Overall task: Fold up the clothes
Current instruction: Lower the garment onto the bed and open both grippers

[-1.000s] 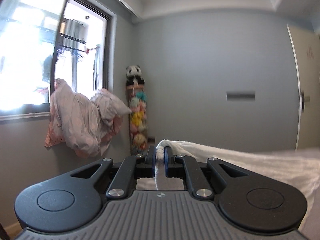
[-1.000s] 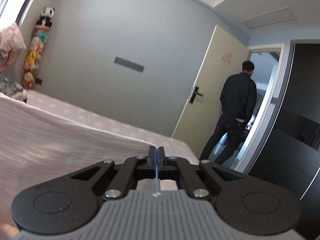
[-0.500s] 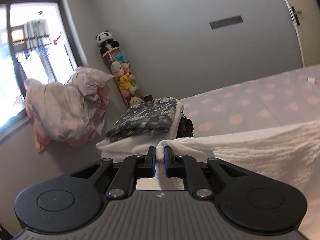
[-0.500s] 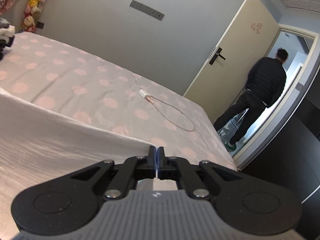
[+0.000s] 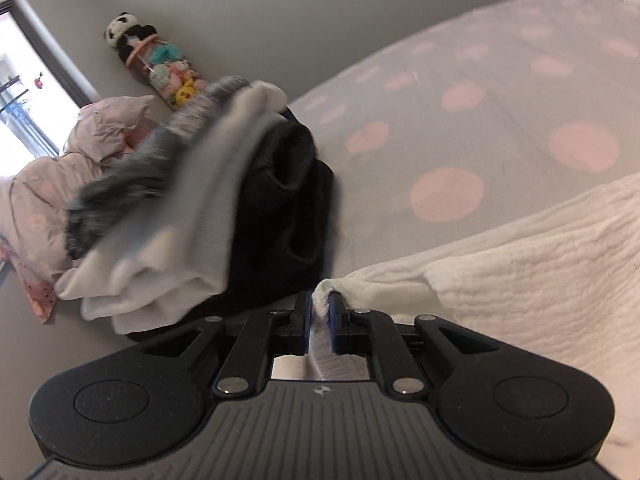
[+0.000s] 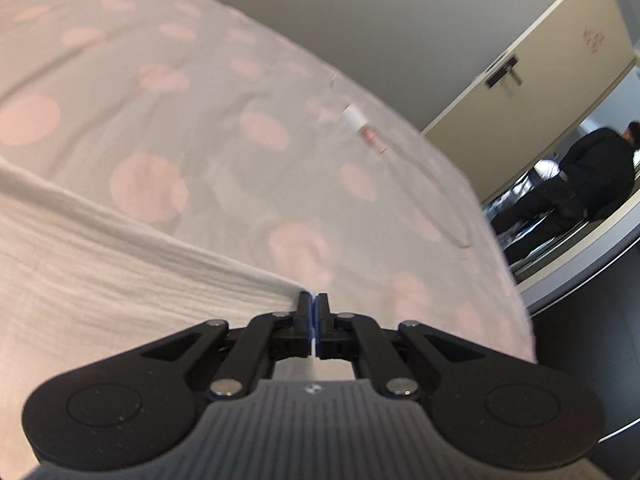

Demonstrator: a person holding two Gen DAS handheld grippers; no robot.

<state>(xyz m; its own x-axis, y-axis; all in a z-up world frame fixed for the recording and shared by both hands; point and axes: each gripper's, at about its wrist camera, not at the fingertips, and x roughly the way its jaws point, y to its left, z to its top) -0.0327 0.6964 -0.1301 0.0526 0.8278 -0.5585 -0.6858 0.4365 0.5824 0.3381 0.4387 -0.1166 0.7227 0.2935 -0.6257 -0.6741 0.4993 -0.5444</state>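
Bed [image 5: 500, 92] with pink-dotted sheet carries white textured cloth [image 5: 540, 264] spread across it; left hand-held gripper [image 5: 319, 308] pinches one bunched corner, right hand-held gripper [image 6: 313, 308] clamps the other edge.

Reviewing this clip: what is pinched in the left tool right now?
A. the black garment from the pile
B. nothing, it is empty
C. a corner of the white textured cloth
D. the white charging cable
C: in the left wrist view the left tool has a bunched corner of the white textured cloth pinched between its pads, beside the black garment.
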